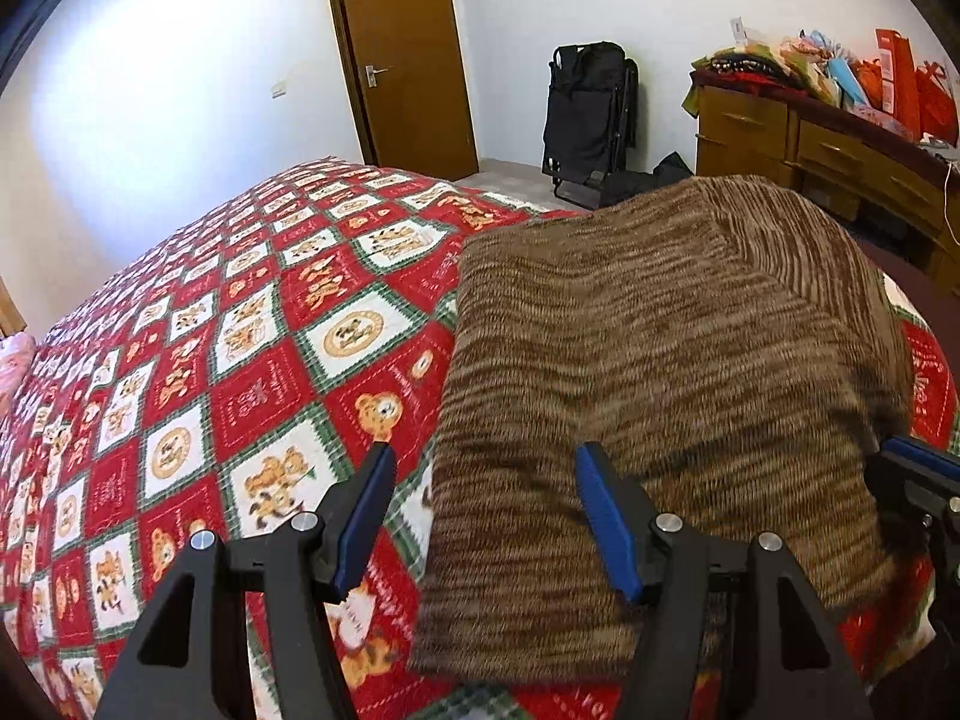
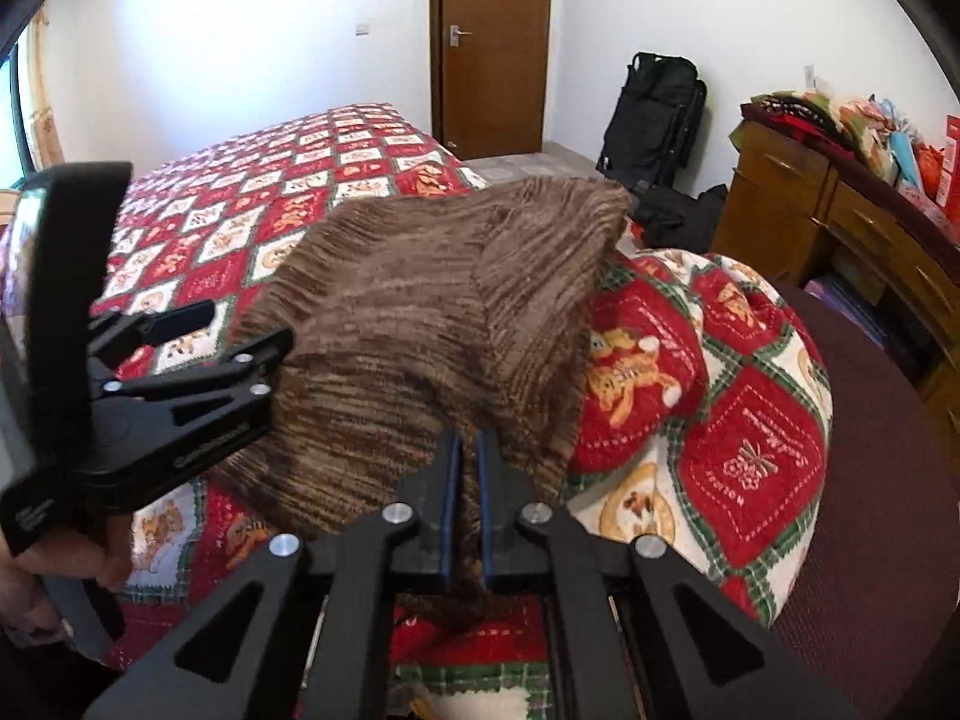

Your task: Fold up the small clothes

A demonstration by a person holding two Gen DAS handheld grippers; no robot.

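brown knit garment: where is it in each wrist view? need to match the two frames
Left wrist: brown knit garment fills centre-right, lying on the quilt; its near left edge sits between the open left gripper fingers.
Right wrist: garment in the centre, near edge pinched in the shut right gripper.
Shared landmark: brown door on the far wall.

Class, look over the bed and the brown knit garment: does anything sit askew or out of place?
The patterned quilt is bunched into a hump at the bed's right edge rather than lying flat, and the brown knit garment's right side rides up over it. The right gripper is pinching the garment's near edge.
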